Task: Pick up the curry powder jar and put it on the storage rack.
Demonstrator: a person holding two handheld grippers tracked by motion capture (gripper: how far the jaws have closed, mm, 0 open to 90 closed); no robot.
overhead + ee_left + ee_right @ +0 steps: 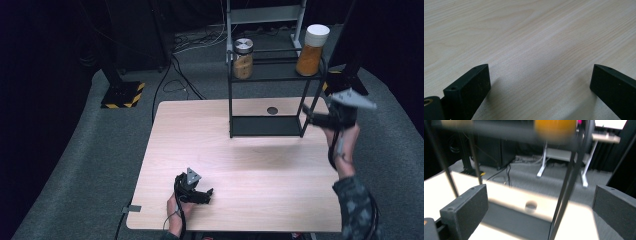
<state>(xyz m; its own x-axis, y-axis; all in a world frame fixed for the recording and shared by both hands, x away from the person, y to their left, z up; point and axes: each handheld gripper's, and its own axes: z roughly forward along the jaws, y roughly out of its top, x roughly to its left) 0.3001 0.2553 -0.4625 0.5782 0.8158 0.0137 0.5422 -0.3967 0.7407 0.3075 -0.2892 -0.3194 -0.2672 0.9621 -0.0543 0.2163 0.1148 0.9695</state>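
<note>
Matt pale wood-grain table

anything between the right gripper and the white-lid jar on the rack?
High view: the right gripper sits below the white-lid jar. Between them stand the black rack's top shelf and corner post. Right gripper view confirms the post crossing ahead.

The left black two-jaw tongs sit low over the near part of the pale wooden counter, held by the person's left hand, jaws spread wide with nothing between them. The right black two-jaw tongs are raised at the far right, gripped in the right hand, forearm in a camouflage sleeve, jaws likewise wide apart and empty.
</note>
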